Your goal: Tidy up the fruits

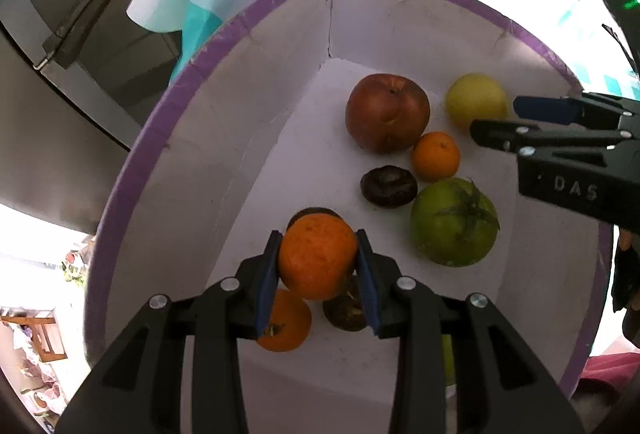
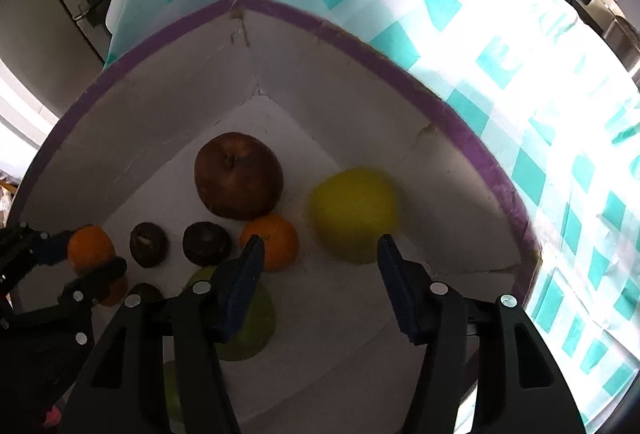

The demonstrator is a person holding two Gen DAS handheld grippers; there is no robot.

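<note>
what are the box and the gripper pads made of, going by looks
Box: probably cardboard, matte white inside, creased at the corner seams, with purple tape or paper along the rim. Pads on the left gripper: dark blue, dull, likely rubber or foam; texture unclear.

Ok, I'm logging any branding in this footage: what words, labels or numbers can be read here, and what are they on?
"DAS": pale raised letters on the black body of the right tongs, seen in the left wrist view.
Nothing else is readable: the fruits, the white box with the purple rim and the teal checked tablecloth show no text, and the background appliances are too small and blurred to tell.
</note>
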